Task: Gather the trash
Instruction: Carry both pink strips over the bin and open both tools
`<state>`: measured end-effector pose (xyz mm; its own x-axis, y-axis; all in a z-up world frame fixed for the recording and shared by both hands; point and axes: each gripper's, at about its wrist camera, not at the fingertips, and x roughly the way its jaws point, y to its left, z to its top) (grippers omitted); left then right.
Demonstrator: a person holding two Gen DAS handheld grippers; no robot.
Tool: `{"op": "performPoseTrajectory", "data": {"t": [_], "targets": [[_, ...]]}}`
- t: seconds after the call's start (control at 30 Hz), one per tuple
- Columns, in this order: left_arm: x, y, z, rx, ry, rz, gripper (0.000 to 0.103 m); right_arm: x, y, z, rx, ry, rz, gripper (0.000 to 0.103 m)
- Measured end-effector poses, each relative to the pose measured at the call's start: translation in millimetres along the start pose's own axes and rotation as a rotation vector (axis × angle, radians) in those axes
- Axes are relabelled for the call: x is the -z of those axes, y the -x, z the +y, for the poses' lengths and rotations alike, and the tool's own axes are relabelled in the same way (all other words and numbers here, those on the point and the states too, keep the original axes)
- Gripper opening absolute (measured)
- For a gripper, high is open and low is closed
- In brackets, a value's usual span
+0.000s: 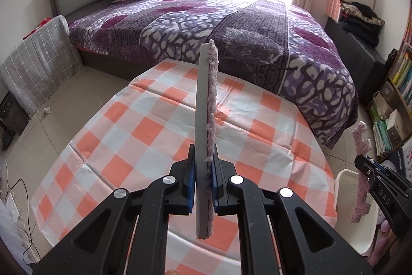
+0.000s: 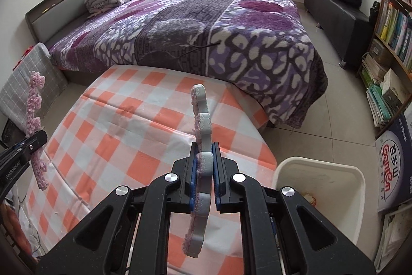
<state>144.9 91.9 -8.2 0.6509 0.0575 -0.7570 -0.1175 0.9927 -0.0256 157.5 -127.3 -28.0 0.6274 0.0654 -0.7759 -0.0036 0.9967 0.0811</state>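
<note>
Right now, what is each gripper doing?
Left gripper: closed on a straight grey foam strip with pink fuzz.
Right gripper: closed on a wavy foam piece with pink fuzz.

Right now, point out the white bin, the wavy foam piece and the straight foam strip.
white bin (image 2: 355,173): right wrist view, far rim.
wavy foam piece (image 2: 204,125): right wrist view, grey edge.
straight foam strip (image 1: 202,105): left wrist view, grey edge.

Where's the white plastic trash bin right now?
The white plastic trash bin stands on the floor off the checked table's right edge, low right in the right wrist view, just right of the right tongs.
</note>
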Motion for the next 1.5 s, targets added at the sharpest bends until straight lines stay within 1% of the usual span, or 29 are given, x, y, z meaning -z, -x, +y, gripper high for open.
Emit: {"op": "performPoseTrajectory", "data": {"t": [0.27, 0.4, 0.57, 0.63, 0.67, 0.7, 0.73, 0.87, 0.93, 1.07, 1.13, 1.3, 1.47, 1.5], "targets": [[0.1, 8.3, -34.1, 0.048, -0.044, 0.000, 0.010, 14.2, 15.2, -65.1, 0.064, -0.084, 0.003, 0.010], [1.4, 15.3, -56.0, 0.071, -0.075, -0.007, 0.010, 23.6, 21.6, -97.8, 0.088, -0.125, 0.019, 0.010], [6.2, 22.8, -84.4, 0.133, -0.076, 0.004, 0.010, 34.3, 24.8, -135.8, 0.099, -0.173, 0.048, 0.011], [11.9, 25.1, -100.3, 0.156, -0.082, 0.009, 0.010, 38.3, 26.4, -146.2, 0.102, -0.172, 0.059, 0.014], [15.1, 25.3, -108.4, 0.170, -0.084, 0.016, 0.010, 40.1, 27.0, -150.5, 0.102, -0.169, 0.066, 0.020], [18.3, 25.0, -117.0, 0.186, -0.085, 0.025, 0.010, 42.7, 29.6, -157.1, 0.114, -0.177, 0.063, 0.045], [21.8, 24.4, -126.4, 0.201, -0.088, 0.035, 0.010, 45.4, 34.3, -164.6, 0.135, -0.195, 0.046, 0.064], [35.6, 22.0, -167.0, 0.241, -0.117, 0.066, 0.010, 53.0, 44.6, -189.0, 0.172, -0.216, 0.029, 0.066], [43.0, 22.0, -187.5, 0.259, -0.131, 0.079, 0.010, 55.9, 50.7, -203.9, 0.187, -0.233, 0.020, 0.073], [54.4, 21.4, -222.9, 0.283, -0.160, 0.100, 0.011, 63.2, 65.0, -231.7, 0.195, -0.283, -0.005, 0.079], [59.1, 20.7, -239.4, 0.295, -0.170, 0.110, 0.011, 67.5, 72.3, -244.3, 0.200, -0.307, -0.016, 0.084], [68.5, 22.5, -280.2, 0.328, -0.198, 0.123, 0.011, 76.9, 89.6, -278.3, 0.239, -0.385, -0.036, 0.088], [73.7, 26.4, -315.2, 0.366, -0.232, 0.129, 0.011, 84.3, 99.5, -305.4, 0.248, -0.450, -0.051, 0.089], [74.8, 27.3, -321.1, 0.378, -0.239, 0.129, 0.015, 85.5, 101.2, -310.2, 0.246, -0.463, -0.053, 0.089]]}}
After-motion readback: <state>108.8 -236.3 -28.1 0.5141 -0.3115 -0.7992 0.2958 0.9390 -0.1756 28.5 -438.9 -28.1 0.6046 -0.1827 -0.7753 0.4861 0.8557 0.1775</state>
